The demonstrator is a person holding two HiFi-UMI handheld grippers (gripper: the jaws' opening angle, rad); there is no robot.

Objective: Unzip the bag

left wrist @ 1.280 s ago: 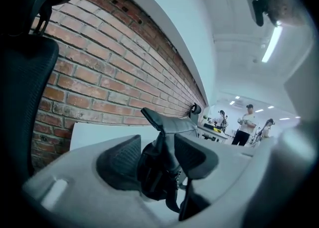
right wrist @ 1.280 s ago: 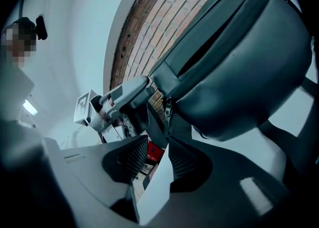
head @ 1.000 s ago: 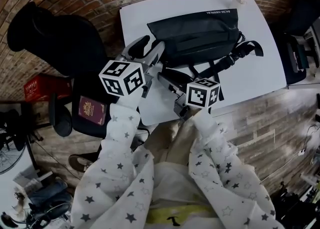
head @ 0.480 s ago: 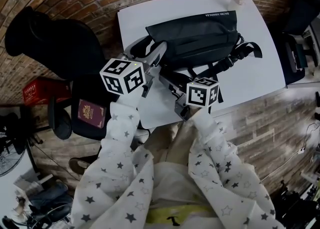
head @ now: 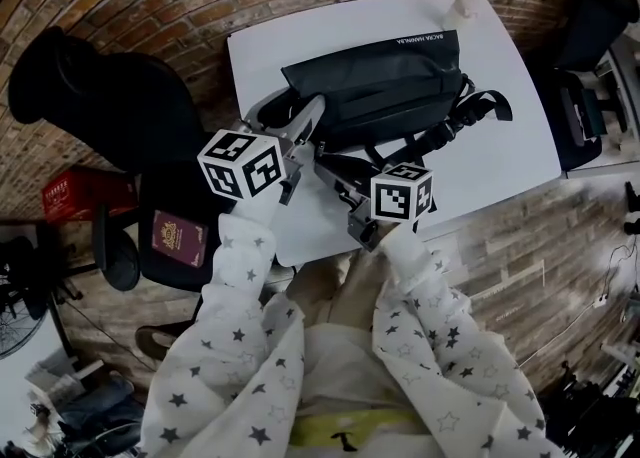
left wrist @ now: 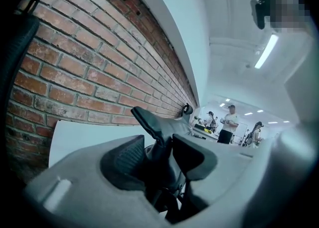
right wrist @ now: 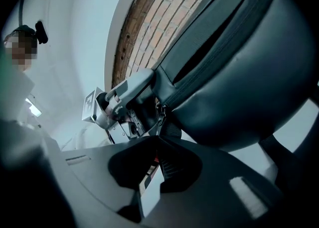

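A black bag (head: 380,86) lies on the white table (head: 500,136), its strap trailing toward me. My left gripper (head: 300,103) reaches the bag's left end. In the left gripper view that end (left wrist: 149,120) stands between the jaws of the left gripper (left wrist: 158,145), which are closing around it with a little room at the pads. My right gripper (head: 322,152) comes in from the front. In the right gripper view the right gripper (right wrist: 158,142) has its jaws closing, almost together, at the zipper pull (right wrist: 159,108) below the bag (right wrist: 239,62).
A black office chair (head: 90,86) stands left of the table, with a red booklet (head: 180,236) on a seat below it and a red box (head: 75,181) on the floor. A small white object (head: 462,6) sits at the table's far corner. A brick wall (left wrist: 75,72) runs behind.
The scene has slid slightly up and left in the head view. Both grippers keep their places at the bag's left end.
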